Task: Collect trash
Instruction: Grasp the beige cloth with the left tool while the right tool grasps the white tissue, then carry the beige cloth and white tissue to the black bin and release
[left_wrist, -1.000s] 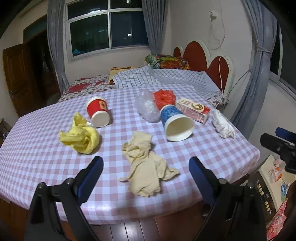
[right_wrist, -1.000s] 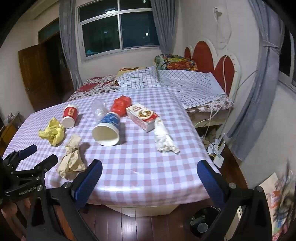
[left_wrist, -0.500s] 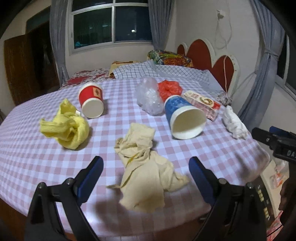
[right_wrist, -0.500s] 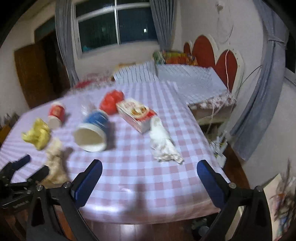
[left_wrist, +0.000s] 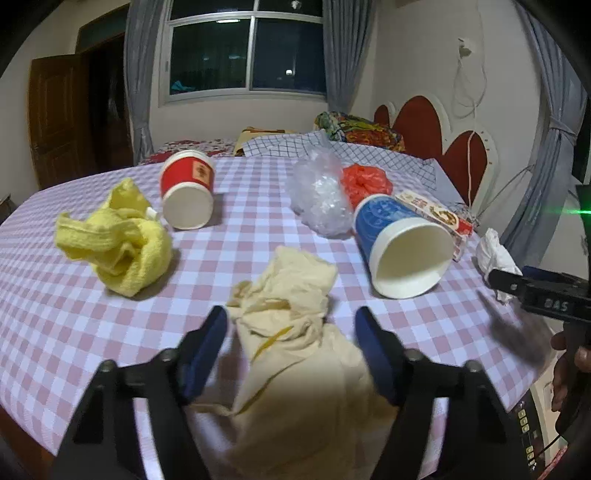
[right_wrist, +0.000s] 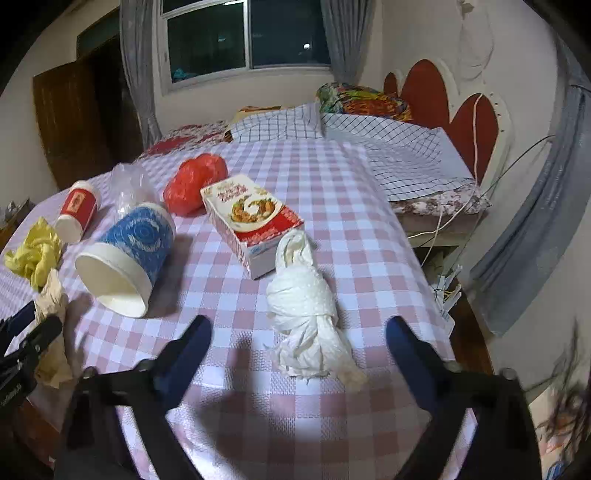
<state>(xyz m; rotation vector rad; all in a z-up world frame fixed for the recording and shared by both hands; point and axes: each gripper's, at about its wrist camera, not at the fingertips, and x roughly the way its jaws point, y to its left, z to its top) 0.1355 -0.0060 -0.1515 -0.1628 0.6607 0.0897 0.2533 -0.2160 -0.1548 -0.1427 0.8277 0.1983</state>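
Observation:
Trash lies on a pink checked table (left_wrist: 55, 325). My left gripper (left_wrist: 291, 332) is open, its fingers on either side of a crumpled beige cloth (left_wrist: 295, 332), partly closed in around it. My right gripper (right_wrist: 299, 339) is open, its fingers straddling a twisted white tissue (right_wrist: 306, 310) near the table's right edge. Also on the table lie a yellow cloth (left_wrist: 118, 247), a red paper cup (left_wrist: 188, 195), a blue paper cup (left_wrist: 402, 247), a clear plastic bag (left_wrist: 321, 195), a red plastic bag (left_wrist: 364, 181) and a red-and-white box (right_wrist: 251, 218).
A bed with checked sheets (right_wrist: 388, 147) and a red headboard (right_wrist: 454, 107) stands behind the table. The table's right edge drops to a floor with cables (right_wrist: 443, 291). The right gripper's tip (left_wrist: 535, 288) shows at the right of the left wrist view.
Both grippers have moved forward over the table. The left one now has the beige cloth between its fingers and has narrowed. The right one now straddles the white tissue.

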